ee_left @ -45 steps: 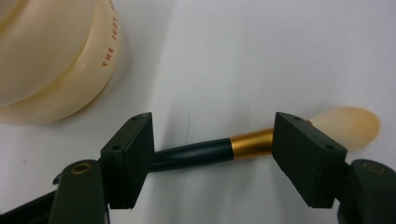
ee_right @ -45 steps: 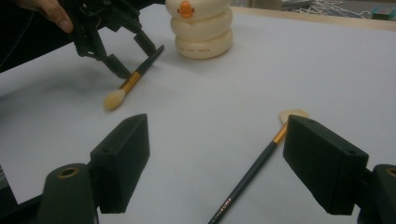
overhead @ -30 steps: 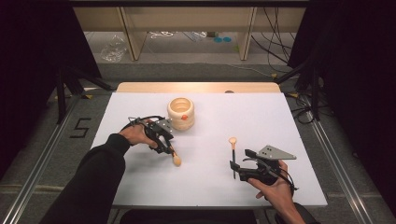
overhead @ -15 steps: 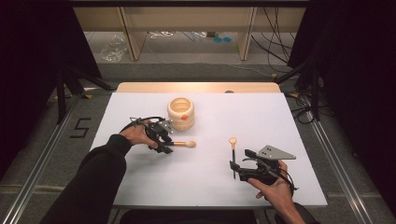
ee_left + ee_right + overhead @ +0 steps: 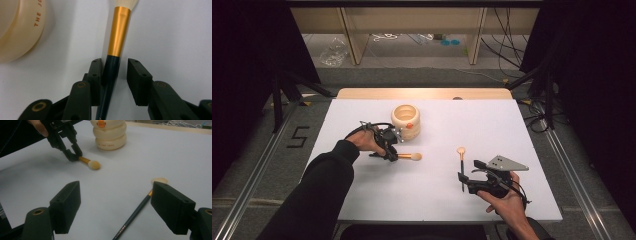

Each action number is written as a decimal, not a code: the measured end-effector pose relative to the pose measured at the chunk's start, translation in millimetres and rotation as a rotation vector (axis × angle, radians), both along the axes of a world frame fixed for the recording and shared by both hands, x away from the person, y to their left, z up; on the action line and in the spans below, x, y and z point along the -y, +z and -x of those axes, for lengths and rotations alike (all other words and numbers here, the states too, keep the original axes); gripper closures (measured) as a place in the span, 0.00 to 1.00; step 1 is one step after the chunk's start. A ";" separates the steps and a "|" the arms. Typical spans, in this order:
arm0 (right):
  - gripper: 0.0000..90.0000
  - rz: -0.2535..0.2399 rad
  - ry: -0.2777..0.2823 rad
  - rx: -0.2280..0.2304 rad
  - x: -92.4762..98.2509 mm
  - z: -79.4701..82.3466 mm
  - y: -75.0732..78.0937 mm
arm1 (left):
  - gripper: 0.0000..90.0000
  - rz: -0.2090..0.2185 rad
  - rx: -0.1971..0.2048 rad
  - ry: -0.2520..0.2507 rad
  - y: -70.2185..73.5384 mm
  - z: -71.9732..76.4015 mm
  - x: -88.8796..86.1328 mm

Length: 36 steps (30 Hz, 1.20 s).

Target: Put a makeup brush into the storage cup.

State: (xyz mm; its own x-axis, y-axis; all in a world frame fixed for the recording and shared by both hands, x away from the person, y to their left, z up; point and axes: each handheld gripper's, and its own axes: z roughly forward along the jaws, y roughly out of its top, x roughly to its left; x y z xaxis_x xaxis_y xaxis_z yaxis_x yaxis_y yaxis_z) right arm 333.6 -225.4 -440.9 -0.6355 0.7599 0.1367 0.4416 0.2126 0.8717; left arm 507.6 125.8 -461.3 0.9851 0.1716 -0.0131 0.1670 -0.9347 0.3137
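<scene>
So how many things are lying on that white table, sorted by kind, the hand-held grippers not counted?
Makeup brushes with dark handles and gold ferrules: 2, one between the left gripper's jaws, one in front of the right gripper
Cream ring-shaped holder with an orange duck beak: 1
Total: 3

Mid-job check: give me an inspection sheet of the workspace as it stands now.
Surface: white table top, bare around the items.
Job's things: thick brush lying flat; thin brush lying flat; cream holder upright.
Clutter: nothing seen.
Grippers: left gripper jaws just closing around the thick brush's handle, one pad touching, gap at the other; right gripper open over the thin brush.
Cables: black cable looped on left gripper.
Surroundings: floor cables, wooden frame.
</scene>
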 end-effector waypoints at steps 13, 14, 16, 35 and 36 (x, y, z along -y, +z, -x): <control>0.28 -0.019 0.011 0.003 -2.0 -0.6 -1.7 | 0.83 -0.122 0.002 -0.018 3.4 1.3 10.6; 0.28 -0.013 0.009 0.015 -1.6 -0.9 -1.7 | 0.84 -0.126 -0.001 -0.020 3.4 1.6 11.0; 0.28 -0.018 0.013 -0.004 -2.1 -0.2 -1.2 | 0.84 -0.132 -0.004 -0.019 3.6 1.8 11.5; 0.28 -0.002 0.014 -0.013 -1.7 0.2 -0.8 | 0.87 -0.205 0.013 -0.003 6.6 3.4 20.2; 0.28 -0.002 0.013 -0.014 -1.7 0.2 -0.8 | 0.87 -0.196 0.013 0.002 7.3 3.9 19.7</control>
